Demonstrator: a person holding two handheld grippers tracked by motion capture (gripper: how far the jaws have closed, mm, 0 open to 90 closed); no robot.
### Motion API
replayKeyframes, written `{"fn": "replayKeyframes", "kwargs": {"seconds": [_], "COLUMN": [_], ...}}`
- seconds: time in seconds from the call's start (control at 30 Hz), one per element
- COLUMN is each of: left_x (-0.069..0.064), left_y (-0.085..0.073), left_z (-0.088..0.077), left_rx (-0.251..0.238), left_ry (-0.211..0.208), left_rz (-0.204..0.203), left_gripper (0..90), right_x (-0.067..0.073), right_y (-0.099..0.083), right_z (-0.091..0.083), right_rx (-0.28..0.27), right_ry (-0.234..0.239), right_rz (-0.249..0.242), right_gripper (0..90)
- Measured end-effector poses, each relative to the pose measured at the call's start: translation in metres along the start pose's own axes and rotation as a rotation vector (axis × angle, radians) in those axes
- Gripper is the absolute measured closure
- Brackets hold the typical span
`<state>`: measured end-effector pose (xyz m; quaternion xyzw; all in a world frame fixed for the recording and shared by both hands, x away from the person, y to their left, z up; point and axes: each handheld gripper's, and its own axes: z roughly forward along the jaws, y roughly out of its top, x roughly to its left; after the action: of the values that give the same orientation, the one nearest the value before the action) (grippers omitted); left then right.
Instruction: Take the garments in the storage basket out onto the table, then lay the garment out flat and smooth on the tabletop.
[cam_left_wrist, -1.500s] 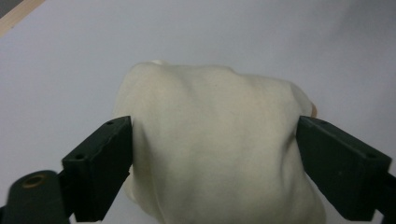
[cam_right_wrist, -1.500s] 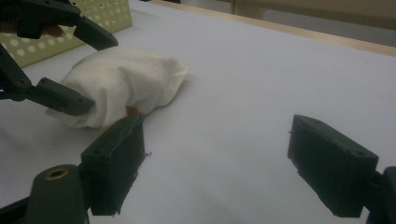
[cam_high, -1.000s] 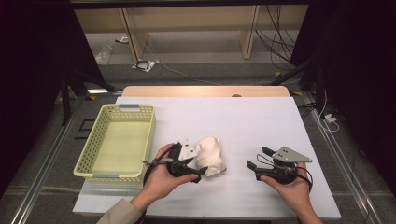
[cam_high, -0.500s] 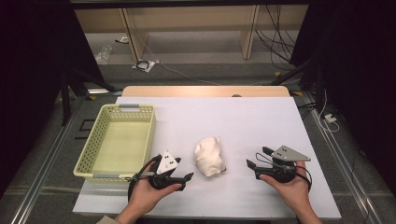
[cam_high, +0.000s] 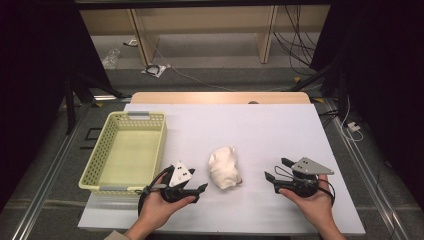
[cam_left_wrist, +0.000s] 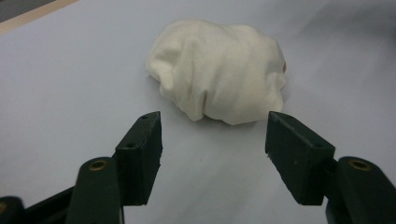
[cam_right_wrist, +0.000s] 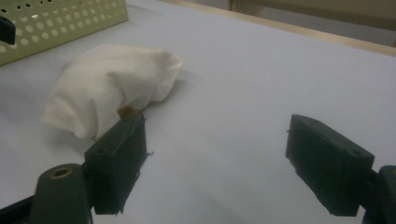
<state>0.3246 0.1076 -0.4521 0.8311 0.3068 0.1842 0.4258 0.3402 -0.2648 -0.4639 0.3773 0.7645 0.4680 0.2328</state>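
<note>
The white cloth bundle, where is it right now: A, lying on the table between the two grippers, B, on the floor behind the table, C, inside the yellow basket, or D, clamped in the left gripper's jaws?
A: the white cloth bundle lies on the table between the left gripper and the right gripper, apart from both, and the yellow basket holds nothing.

A white-topped table (cam_high: 260, 125) is occupying the centre. Wooden shelving (cam_high: 200, 30) is standing at twelve o'clock over grey flooring (cam_high: 210, 75). Black cables (cam_high: 292, 35) are hanging at one o'clock. Darkness is flanking both sides.
</note>
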Motion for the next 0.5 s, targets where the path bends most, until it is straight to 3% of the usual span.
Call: {"fn": "replayKeyframes", "kwargs": {"seconds": [0.27, 0.43, 0.5], "left_x": [0.000, -0.005, -0.007], "left_y": [0.000, 0.001, 0.002], "left_z": [0.002, 0.005, 0.007], "left_rx": [0.007, 0.020, 0.030], "left_ry": [0.004, -0.002, -0.005], "left_rz": [0.001, 0.013, 0.025], "left_gripper": [41.3, 48.1, 51.3], "right_x": [0.007, 0.026, 0.036], "right_y": [0.006, 0.014, 0.017], "right_z": [0.002, 0.011, 0.018], "right_rx": [-0.011, 0.016, 0.034], "right_ry": [0.042, 0.131, 0.178], "right_rz": [-0.016, -0.051, -0.100], "right_gripper": [28.5, 45.3, 53.4]}}
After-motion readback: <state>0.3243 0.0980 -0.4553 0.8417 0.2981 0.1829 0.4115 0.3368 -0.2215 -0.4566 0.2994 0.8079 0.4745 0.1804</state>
